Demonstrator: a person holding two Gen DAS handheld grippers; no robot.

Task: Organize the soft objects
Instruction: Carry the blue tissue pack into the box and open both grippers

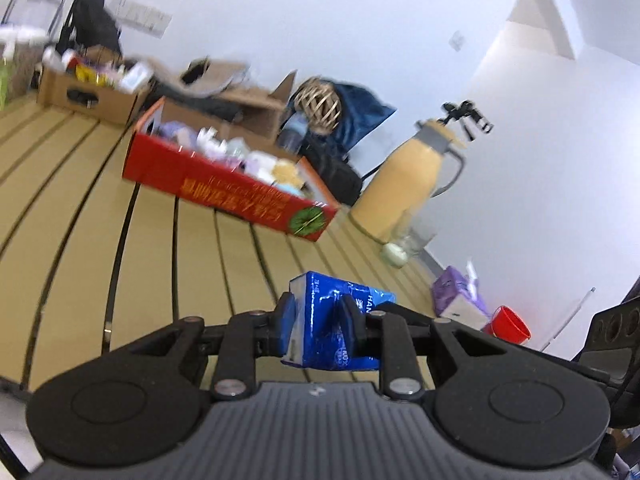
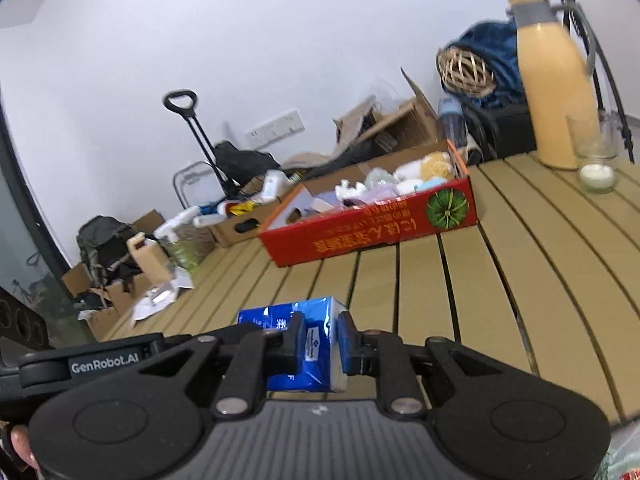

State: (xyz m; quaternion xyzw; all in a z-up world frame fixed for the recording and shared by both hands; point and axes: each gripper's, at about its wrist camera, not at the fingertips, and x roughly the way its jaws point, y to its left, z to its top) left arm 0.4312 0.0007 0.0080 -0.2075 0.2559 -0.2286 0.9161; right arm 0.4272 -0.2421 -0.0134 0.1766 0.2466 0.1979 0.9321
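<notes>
Tissue pack [image 1: 340, 320] is pinched at opposite ends by left gripper [image 1: 320, 322] and right gripper [image 2: 320, 344]; carry level to red box [image 2: 372, 228], releasing both together.

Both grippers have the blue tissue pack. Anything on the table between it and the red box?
Nothing visible. The blue tissue pack is pinched between the left gripper and right gripper, and only bare slatted table lies ahead up to the red box. The thermos and glass jar stand off to one side.
</notes>
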